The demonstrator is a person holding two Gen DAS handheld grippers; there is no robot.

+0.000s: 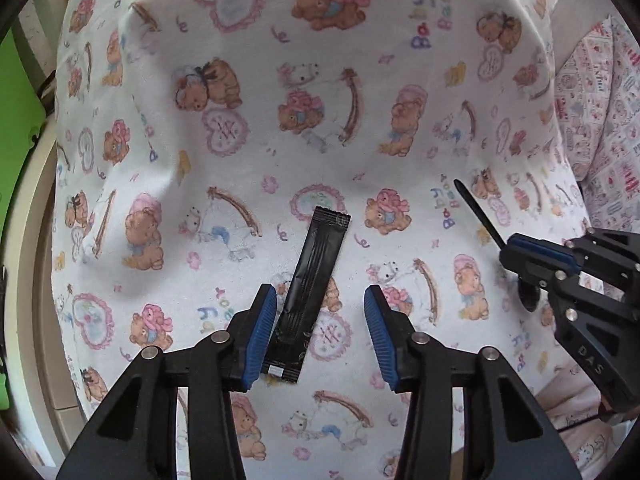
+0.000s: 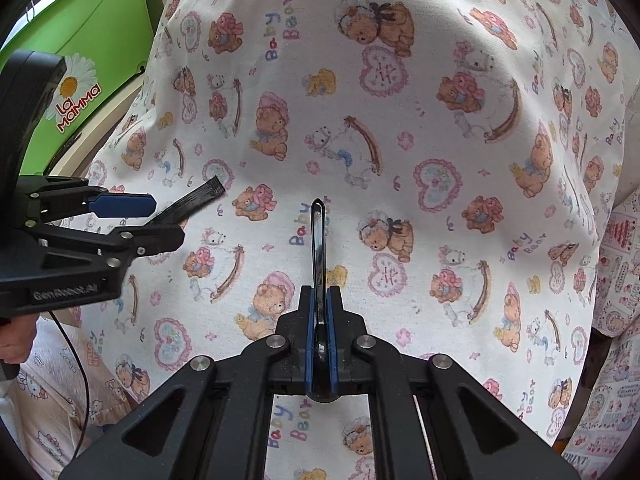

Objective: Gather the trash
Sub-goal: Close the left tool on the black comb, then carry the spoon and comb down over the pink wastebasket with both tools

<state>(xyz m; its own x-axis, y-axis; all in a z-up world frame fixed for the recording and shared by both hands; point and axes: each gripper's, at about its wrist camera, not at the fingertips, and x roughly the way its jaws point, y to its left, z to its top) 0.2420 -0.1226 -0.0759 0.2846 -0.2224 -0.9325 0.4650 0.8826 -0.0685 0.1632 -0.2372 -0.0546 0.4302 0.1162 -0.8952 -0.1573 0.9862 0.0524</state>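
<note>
- Holds the left gripper [image 1: 320,292] about half open, pointed steeply down, in the lower middle of the left wrist view.
- Straddles a black sachet [image 1: 316,276] there: touching or just beside the pad on the picture's left, well apart from the pad on the picture's right, so not yet pinched.
- Finds that sachet lying flat on the teddy-bear sheet [image 1: 240,40], running from between the fingers up toward the centre of the frame.
- Keeps the right gripper [image 2: 320,292] fully closed on a thin black strip [image 2: 318,248], seen edge-on and poking up past the fingertips at the centre of the right wrist view.
- Shows the same strip at the right edge of the left wrist view, jutting up and to the left from the closed pads.
- Counts one piece as picked up and a second as lined up for the pinch, by the look of it.
- Leaves closing on the sachet, lifting it, and dropping both pieces somewhere.
- Shows no bin or bag in either view, only a green box [image 2: 100,20] at the upper left of the right wrist view.
- Cannot tell whether more trash lies beyond the frames.
</note>
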